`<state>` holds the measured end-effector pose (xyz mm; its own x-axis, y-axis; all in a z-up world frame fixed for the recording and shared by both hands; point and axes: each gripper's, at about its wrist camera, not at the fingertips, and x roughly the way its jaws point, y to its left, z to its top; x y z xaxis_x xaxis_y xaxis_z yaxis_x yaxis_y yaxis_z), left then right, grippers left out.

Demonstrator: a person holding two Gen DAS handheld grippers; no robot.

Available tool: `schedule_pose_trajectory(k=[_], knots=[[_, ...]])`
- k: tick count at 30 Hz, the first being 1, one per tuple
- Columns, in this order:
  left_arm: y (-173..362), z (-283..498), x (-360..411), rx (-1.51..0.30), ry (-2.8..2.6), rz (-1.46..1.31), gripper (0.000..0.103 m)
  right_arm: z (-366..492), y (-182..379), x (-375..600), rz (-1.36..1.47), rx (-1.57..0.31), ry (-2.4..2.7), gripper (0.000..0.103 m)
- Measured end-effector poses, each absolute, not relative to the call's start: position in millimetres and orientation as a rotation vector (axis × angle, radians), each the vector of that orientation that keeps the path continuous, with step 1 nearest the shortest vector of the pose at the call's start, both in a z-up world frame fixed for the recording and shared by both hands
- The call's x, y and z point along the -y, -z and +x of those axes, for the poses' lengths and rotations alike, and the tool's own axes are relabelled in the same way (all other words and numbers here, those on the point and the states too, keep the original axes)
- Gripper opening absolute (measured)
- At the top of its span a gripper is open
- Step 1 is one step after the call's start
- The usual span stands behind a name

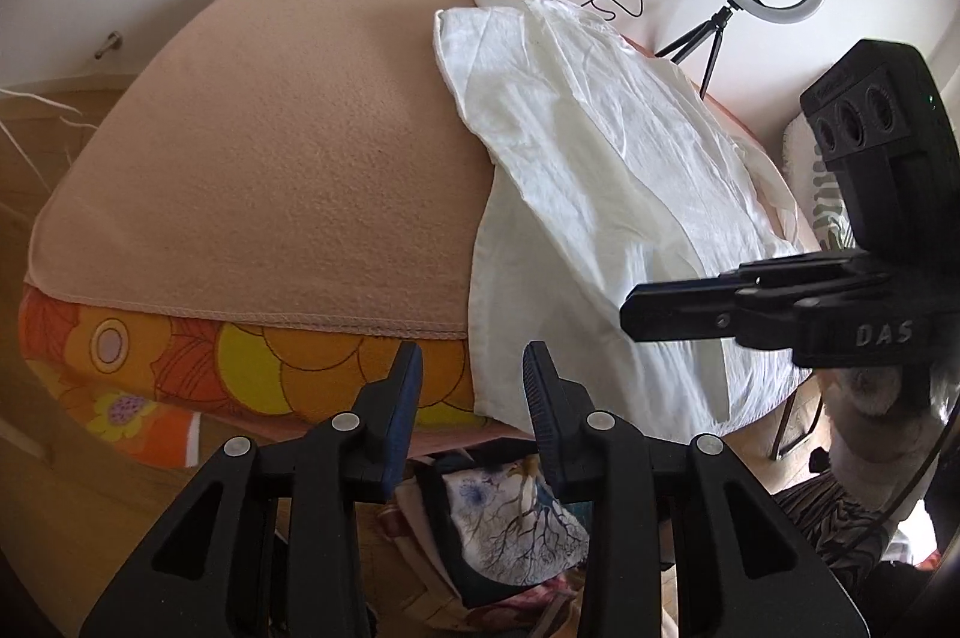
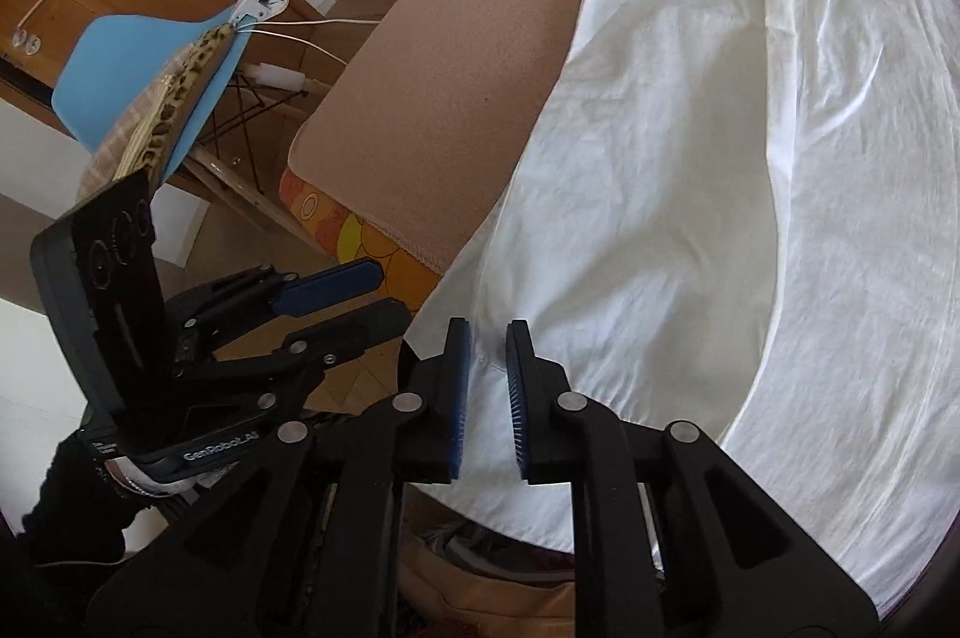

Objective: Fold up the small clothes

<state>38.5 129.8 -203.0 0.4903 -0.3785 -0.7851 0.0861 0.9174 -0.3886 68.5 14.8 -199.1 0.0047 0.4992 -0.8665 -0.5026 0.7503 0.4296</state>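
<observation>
- The white garment (image 1: pixel 606 194) lay spread on the table's (image 1: pixel 252 170) right half, its long axis running from the near edge to the far edge.
- Left gripper (image 1: pixel 471 368) hung released off the near edge, beside the garment's corner.
- Right gripper (image 2: pixel 485 368) stood unclenched over the near hem, gripping nothing.

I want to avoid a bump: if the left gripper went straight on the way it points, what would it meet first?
Probably the near edge of the table: the left gripper, jaws open and empty, points at the flowered cloth beside the white garment. Depth is unclear.
</observation>
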Motion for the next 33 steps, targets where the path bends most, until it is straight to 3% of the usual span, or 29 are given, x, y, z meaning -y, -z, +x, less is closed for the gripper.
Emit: schedule_pose_trajectory(k=[6,8,9,10,11,18,24,26,28,30,33], knots=[[209.6,47.2,-103.3,-1.033,0.306,-0.234,0.033,118.0,148.6,-1.6,-0.051,-1.213,-0.712,0.029],[209.5,49.0,-99.8,-1.02,0.302,-0.219,0.033,147.3,138.6,-6.7,-0.071,-1.193,-0.681,0.04],[209.8,50.4,-99.2,-1.014,0.295,-0.213,0.032,162.9,136.7,-13.2,-0.083,-1.191,-0.664,0.054],[211.2,51.3,-98.4,-1.017,0.302,-0.217,0.013,179.6,135.8,-18.1,-0.073,-1.185,-0.632,0.058],[212.9,53.6,-96.6,-1.022,0.296,-0.208,0.0,196.2,137.1,-24.4,-0.058,-1.192,-0.612,0.058],[202.3,47.8,-86.8,-0.965,0.346,-0.198,0.001,286.1,181.3,-82.0,-0.079,-1.283,-0.506,0.058],[190.4,45.1,-68.3,-0.915,0.404,-0.128,0.001,304.8,218.9,-121.1,-0.245,-1.302,-0.4,0.058],[191.9,47.0,-64.9,-0.916,0.406,-0.116,0.001,307.8,229.9,-129.4,-0.315,-1.317,-0.37,0.054],[193.4,46.5,-63.4,-0.918,0.405,-0.113,0.001,308.2,234.2,-133.4,-0.399,-1.281,-0.335,0.026],[191.8,44.3,-64.2,-0.913,0.412,-0.119,0.001,309.6,230.2,-128.5,-0.368,-1.28,-0.349,0.012],[185.4,42.2,-59.2,-0.895,0.424,-0.106,0.001,313.4,213.1,-105.4,-0.267,-1.27,-0.389,0.008]])
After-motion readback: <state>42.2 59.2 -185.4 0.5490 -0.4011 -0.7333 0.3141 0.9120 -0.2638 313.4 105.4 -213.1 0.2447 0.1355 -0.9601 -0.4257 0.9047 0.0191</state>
